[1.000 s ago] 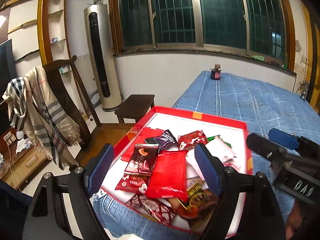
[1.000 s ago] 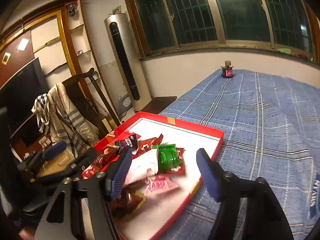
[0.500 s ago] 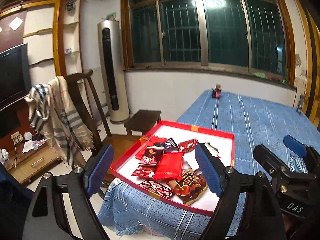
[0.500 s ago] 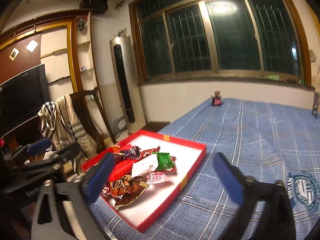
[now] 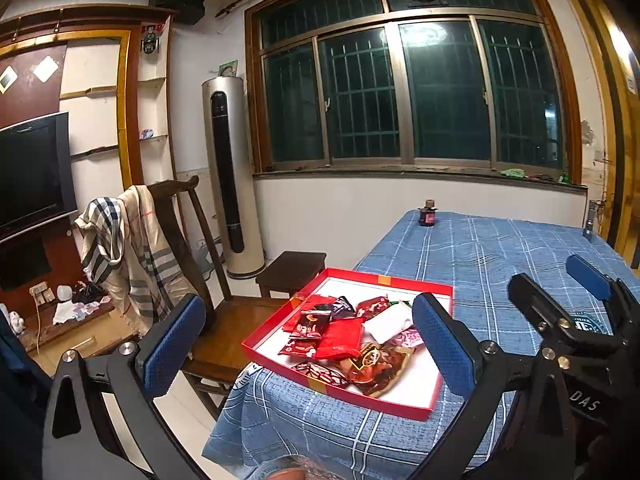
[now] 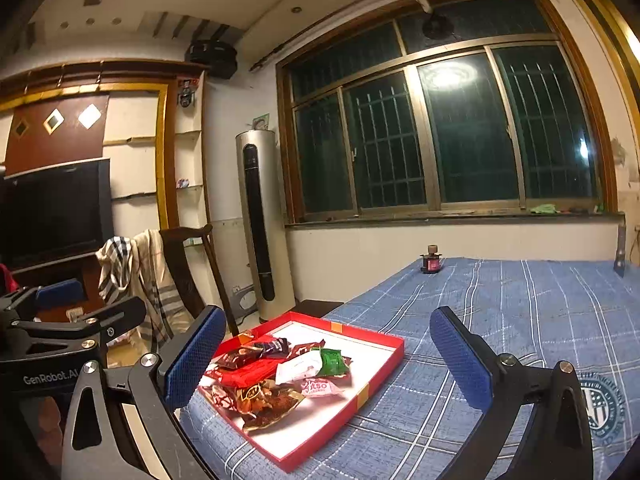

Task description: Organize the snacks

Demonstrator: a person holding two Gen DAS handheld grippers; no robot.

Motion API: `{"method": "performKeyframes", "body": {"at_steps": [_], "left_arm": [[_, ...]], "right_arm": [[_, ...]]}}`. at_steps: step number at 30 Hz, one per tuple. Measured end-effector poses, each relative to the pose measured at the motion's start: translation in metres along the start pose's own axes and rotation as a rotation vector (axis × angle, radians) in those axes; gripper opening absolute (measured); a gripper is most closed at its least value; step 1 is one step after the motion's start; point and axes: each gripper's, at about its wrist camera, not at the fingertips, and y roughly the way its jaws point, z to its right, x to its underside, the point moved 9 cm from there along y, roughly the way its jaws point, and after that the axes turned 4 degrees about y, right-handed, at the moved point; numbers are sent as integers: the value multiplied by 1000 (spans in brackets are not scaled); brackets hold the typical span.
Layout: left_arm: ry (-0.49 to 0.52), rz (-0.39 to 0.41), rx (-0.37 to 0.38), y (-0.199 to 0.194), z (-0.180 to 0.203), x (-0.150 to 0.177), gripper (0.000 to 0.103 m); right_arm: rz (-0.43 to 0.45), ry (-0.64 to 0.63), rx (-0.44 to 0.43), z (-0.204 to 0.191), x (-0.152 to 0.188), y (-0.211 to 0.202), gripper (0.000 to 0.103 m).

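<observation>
A shallow red tray (image 5: 400,280) with a white floor lies at the near left corner of the blue checked table. Several snack packets (image 5: 344,340) are heaped in its left half, among them a red one, a white one (image 6: 298,366) and a green one (image 6: 332,360). My left gripper (image 5: 308,302) hangs in the air short of the tray, its jaws opening, with nothing between them. My right gripper (image 6: 327,312) also floats back from the tray (image 6: 380,376), wide open and holding nothing. Each gripper shows at the edge of the other's view.
The blue tablecloth (image 5: 500,248) stretches back to a small dark jar (image 5: 428,214) near the window wall. Left of the table stand a wooden chair draped with a plaid scarf (image 5: 132,248), a low stool (image 5: 292,268) and a tall tower unit (image 5: 232,176).
Both grippers have drawn back and risen away from the tray, which now looks smaller and farther off. The jaws of both stand wider apart than before.
</observation>
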Motion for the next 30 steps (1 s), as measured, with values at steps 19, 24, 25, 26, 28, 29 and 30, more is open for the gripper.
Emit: {"method": "performKeyframes", "body": {"at_steps": [19, 24, 25, 26, 28, 29, 30], "left_arm": [[-35, -127, -24, 17, -18, 22, 103], [-53, -148, -32, 22, -23, 26, 103], [-54, -151, -31, 22, -23, 26, 103], [-55, -153, -31, 23, -23, 26, 103], [-53, -157, -36, 23, -23, 27, 103], [-53, -161, -36, 24, -23, 28, 103], [-52, -164, -35, 24, -22, 28, 103]], "right_arm": [[-10, -24, -20, -13, 3, -2, 103], [-29, -16, -29, -16, 8, 2, 103], [-33, -14, -31, -17, 9, 3, 103], [-35, -14, -32, -17, 10, 3, 103], [-37, -16, -33, -18, 11, 4, 103], [-39, -18, -34, -18, 12, 4, 103], [-38, -19, -35, -18, 12, 4, 103]]}}
